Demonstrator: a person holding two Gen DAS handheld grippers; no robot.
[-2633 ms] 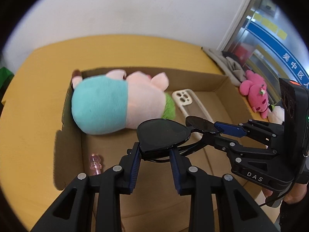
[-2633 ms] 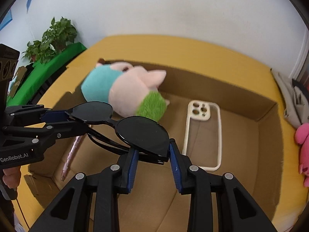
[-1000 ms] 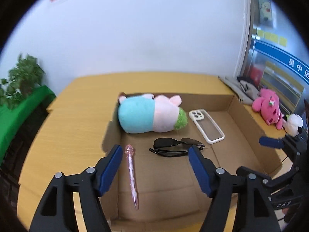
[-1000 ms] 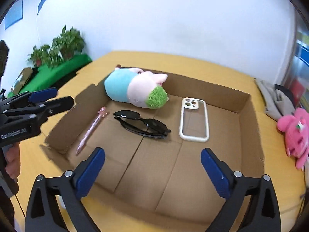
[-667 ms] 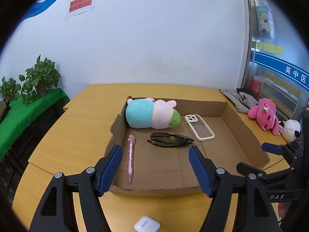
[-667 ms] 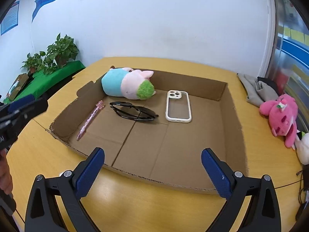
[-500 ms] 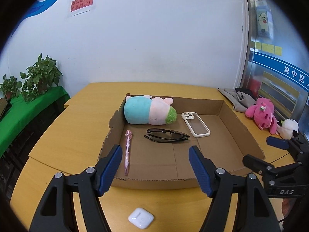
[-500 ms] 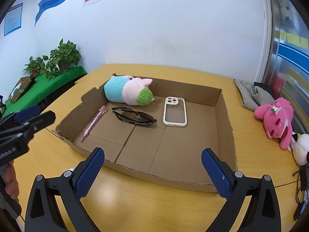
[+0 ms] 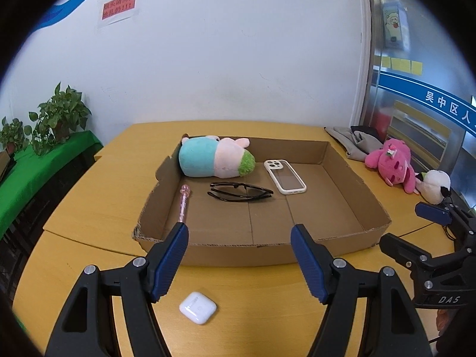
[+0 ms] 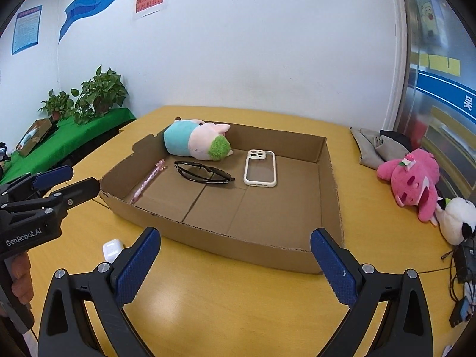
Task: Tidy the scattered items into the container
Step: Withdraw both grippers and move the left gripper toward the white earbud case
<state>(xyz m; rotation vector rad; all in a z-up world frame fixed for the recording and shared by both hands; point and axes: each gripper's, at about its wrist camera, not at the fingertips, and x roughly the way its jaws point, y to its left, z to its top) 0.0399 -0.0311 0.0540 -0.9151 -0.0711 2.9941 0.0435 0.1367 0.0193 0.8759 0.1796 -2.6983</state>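
A shallow cardboard box (image 9: 342, 151) (image 10: 327, 175) lies on the yellow table. Inside it are a teal and pink plush (image 9: 214, 160) (image 10: 196, 142), black sunglasses (image 9: 238, 192) (image 10: 203, 172), a white phone case (image 9: 284, 175) (image 10: 260, 168) and a pink pen (image 9: 183, 202) (image 10: 148, 180). A white earbud case (image 9: 197, 303) (image 10: 113, 248) lies on the table in front of the box. My left gripper (image 9: 239, 255) is open and empty, just above the earbud case. My right gripper (image 10: 235, 263) is open and empty, at the box's near edge.
A pink plush (image 9: 392, 162) (image 10: 413, 181) and a white plush (image 9: 434, 181) (image 10: 458, 220) lie on the table right of the box, with grey cloth (image 9: 351, 142) (image 10: 377, 145) behind them. Cables (image 10: 461, 270) lie at the right edge. Potted plants (image 10: 98, 95) stand far left.
Both grippers let go of the sunglasses, opened, and pulled back and up out of the box. The sunglasses now lie in the box. The earbud case has come into view.
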